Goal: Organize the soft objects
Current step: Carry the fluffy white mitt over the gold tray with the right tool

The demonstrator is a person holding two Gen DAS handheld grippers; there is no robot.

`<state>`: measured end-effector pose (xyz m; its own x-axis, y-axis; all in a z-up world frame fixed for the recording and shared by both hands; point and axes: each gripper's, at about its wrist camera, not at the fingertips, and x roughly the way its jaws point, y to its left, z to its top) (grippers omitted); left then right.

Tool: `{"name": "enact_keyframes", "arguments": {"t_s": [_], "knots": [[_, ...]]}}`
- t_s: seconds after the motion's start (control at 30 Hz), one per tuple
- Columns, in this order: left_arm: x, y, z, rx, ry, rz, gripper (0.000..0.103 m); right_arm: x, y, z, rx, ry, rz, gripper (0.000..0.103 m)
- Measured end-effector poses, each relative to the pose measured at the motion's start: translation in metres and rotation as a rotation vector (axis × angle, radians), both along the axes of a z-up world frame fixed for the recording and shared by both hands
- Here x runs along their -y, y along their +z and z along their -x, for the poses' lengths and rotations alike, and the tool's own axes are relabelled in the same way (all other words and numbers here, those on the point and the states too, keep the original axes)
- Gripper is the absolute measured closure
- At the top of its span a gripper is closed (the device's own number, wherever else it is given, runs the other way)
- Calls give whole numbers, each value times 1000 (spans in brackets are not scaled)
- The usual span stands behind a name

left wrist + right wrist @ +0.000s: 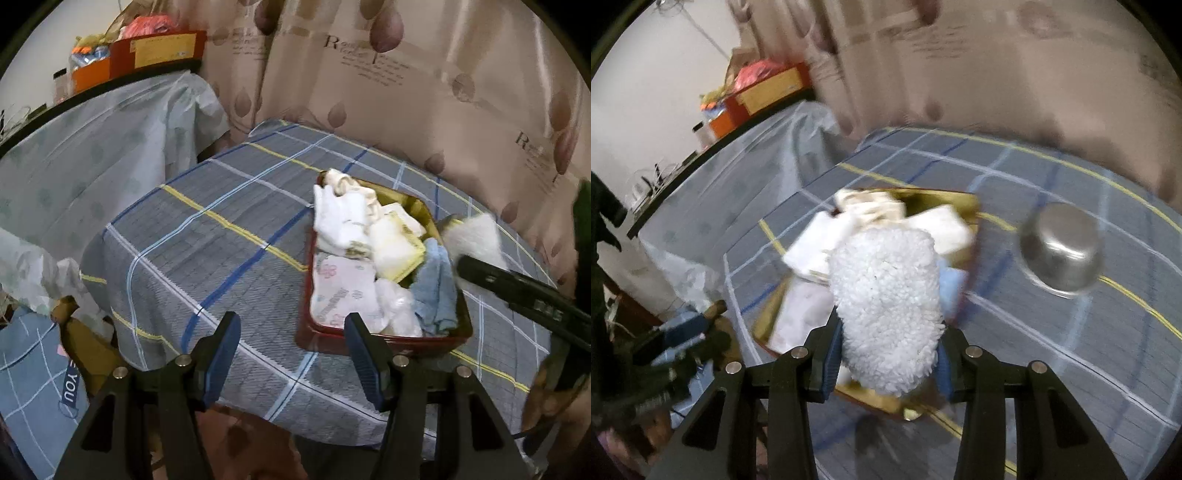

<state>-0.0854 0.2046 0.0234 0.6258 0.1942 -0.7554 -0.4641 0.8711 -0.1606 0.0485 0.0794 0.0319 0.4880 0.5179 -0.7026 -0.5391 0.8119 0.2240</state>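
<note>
Fluffy white cloth [886,310] is hanging in the right gripper's [886,360] jaws, which are pinching its near end; its long axis is running toward twelve o'clock, right above the tin tray [388,341] on the table. Left gripper [291,354] is waiting with jaws spread wide and holding nothing, with the tray at one o'clock. One tray, roughly six cloths inside (edges blurred), one steel bowl [1062,249].

A lived-in home room, likely a bedroom. Shown by a table under a plaid bedsheet-style cloth [229,236], leaf-printed curtains [406,81] behind, furniture draped in a dust cover [92,155], household boxes [155,51] stacked on a shelf, and a steel bowl [1062,249] upside down.
</note>
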Motion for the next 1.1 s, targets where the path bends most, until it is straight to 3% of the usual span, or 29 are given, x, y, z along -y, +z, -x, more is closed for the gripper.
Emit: {"name": "enact_keyframes", "arguments": {"t_s": [0.1,0.5,0.67,1.1], "knots": [[-5,0,0,9,0,29,43,-22,-8,-6,-9,15,18,64],[-4,7,-2,25,-8,-46,43,-46,-43,-23,-77,6,68,64],[1,9,-5,18,-24,-86,43,-50,-45,-26,-76,7,77,64],[0,4,-7,3,-35,-69,43,-48,-36,-17,-9,7,92,55]]}}
